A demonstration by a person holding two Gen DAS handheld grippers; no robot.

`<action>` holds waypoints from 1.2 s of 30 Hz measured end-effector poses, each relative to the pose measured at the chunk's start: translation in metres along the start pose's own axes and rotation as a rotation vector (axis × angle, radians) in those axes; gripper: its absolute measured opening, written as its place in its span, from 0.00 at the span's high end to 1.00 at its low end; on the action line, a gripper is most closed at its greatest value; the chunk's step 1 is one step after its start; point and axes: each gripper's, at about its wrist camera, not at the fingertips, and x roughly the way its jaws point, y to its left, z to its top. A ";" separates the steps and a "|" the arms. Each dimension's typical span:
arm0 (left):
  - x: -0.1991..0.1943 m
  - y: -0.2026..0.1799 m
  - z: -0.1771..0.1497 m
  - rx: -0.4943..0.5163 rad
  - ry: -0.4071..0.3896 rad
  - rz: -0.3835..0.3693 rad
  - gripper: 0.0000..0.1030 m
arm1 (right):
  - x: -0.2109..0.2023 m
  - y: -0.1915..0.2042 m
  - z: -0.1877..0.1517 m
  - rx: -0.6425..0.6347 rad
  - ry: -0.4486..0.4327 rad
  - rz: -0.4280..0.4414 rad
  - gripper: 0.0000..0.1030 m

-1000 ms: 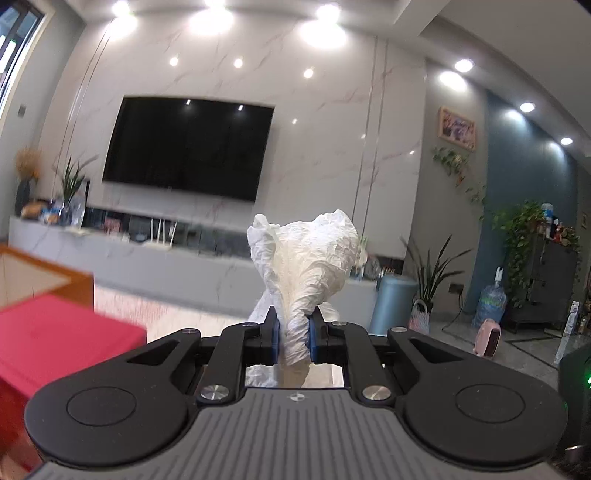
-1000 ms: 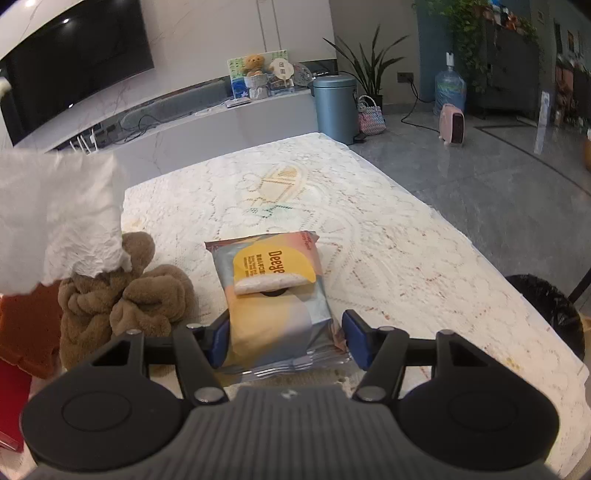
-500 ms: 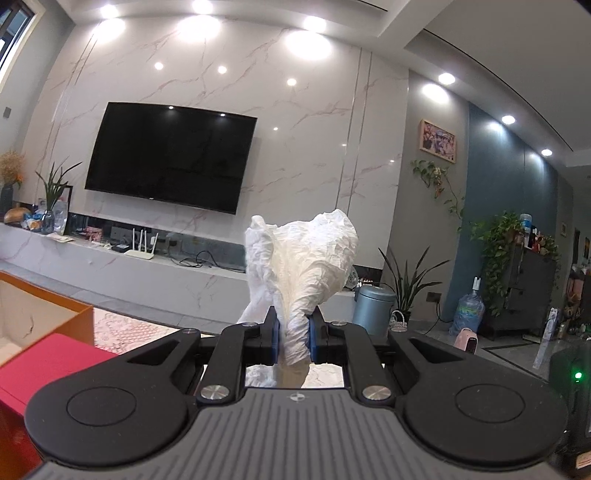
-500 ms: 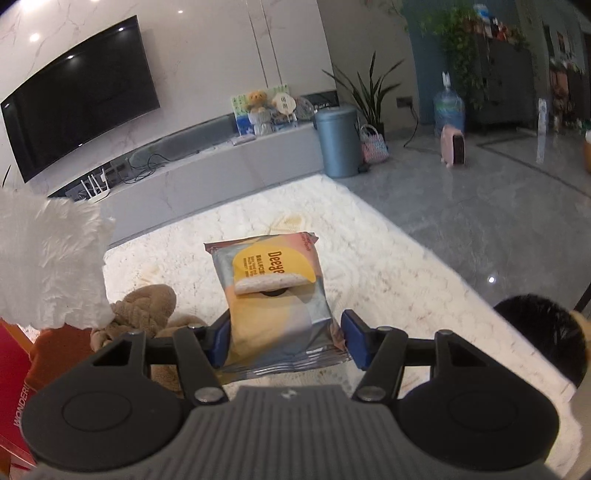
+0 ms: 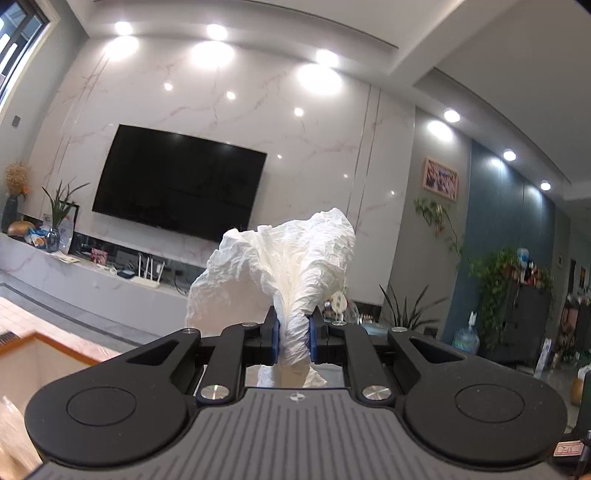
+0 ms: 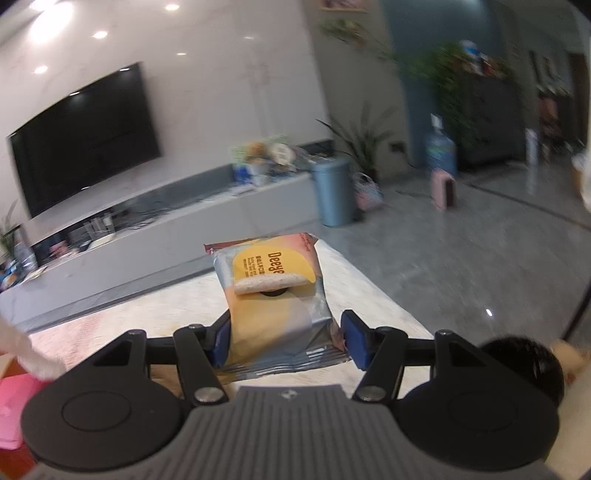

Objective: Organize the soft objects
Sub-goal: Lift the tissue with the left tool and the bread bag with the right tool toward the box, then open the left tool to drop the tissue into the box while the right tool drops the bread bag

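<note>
A large black television [image 5: 181,182] hangs on the pale marble wall [image 5: 325,155], lit by round ceiling spotlights [image 5: 216,31]. Below it runs a long low grey console [image 5: 74,273] carrying a white router [image 5: 146,275] and, at the far left, a vase of dried flowers [image 5: 14,192] and a leafy plant [image 5: 61,206]. To the right, a framed picture [image 5: 441,180] hangs on the grey wall above trailing greenery [image 5: 437,218]. Farther right, a dark cabinet [image 6: 484,118] stands against the blue wall. On the glossy grey floor [image 6: 461,258] stand a blue bin [image 6: 334,192], a water bottle [image 6: 441,149] and a small pink heater [image 6: 443,188]. A lace cloth covers the worktop [image 6: 147,310].
</note>
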 end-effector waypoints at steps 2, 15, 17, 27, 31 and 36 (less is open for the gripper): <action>-0.004 0.016 0.014 -0.010 0.008 -0.001 0.84 | -0.014 0.019 0.008 -0.027 -0.022 0.050 0.42; 0.010 0.174 0.078 -0.256 0.273 -0.105 0.84 | -0.085 0.181 0.028 -0.095 -0.045 0.338 0.42; 0.012 0.192 0.082 -0.246 0.305 -0.101 0.84 | -0.088 0.204 0.025 -0.092 -0.034 0.364 0.42; 0.019 0.245 0.042 -0.147 0.450 -0.100 0.84 | -0.075 0.314 -0.002 -0.137 0.057 0.382 0.42; 0.033 0.265 0.016 -0.058 0.500 0.038 0.84 | -0.064 0.347 -0.026 -0.171 0.102 0.376 0.42; 0.051 0.276 -0.012 0.010 0.669 -0.093 0.83 | -0.043 0.387 -0.051 -0.228 0.170 0.373 0.42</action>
